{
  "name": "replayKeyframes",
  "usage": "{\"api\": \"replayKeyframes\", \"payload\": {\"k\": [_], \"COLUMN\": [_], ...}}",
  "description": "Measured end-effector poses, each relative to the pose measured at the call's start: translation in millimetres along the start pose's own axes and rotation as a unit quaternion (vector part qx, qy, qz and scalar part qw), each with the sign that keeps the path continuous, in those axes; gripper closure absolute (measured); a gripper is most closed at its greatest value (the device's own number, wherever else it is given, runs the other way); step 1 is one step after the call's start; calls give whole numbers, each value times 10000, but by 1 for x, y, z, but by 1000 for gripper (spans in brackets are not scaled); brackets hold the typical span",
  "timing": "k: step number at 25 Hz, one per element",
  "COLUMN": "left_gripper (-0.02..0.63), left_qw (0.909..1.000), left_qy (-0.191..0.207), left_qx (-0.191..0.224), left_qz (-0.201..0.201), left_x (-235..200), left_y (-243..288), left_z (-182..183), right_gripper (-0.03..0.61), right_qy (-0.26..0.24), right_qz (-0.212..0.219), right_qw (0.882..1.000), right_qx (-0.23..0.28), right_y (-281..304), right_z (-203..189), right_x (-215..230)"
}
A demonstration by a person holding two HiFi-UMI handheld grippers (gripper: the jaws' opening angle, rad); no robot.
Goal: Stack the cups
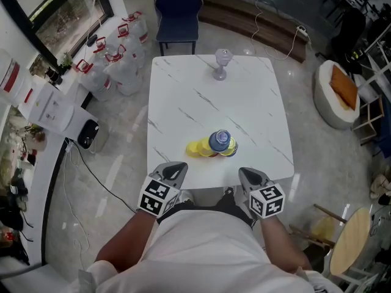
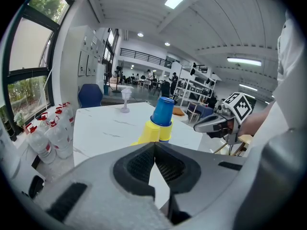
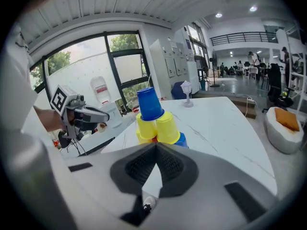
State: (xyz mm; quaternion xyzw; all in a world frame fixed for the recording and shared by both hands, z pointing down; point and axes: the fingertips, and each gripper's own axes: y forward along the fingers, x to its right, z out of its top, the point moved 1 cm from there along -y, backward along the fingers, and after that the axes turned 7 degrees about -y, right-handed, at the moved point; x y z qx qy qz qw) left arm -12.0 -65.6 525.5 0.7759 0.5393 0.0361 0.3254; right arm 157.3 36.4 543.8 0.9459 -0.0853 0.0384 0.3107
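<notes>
- Step: the cups sit piled near the front edge of the table (image 1: 244,102), with a blue cup (image 1: 220,140) on top of the yellow cups (image 1: 197,148). Stacking looks finished or not in hand.
- Left gripper (image 1: 177,166) and right gripper (image 1: 249,173): jaws pressed together and empty, hovering at the front edge, clear of the pile.
- Next move: any further pick calls for spreading the jaws first.
- Clearance: open tabletop lies beyond the pile, with a stemmed glass (image 1: 222,63) at the far edge, well apart.

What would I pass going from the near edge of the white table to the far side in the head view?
Yellow and blue cup pile → small clear stemmed object → dark blue chair.
</notes>
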Motion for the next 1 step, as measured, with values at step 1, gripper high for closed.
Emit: {"api": "replayKeyframes", "payload": {"k": [1], "left_gripper": [604], "left_qw": [10000], "left_qy": [2], "left_qx": [7], "left_qz": [-2], "left_x": [0], "left_y": [0], "left_z": [0], "right_gripper": [574], "right_qy": [-5], "right_qz": [-1], "right_qw": [10000], "right_qx": [0], "right_y": [0], "right_z": [0], "right_x": [1]}}
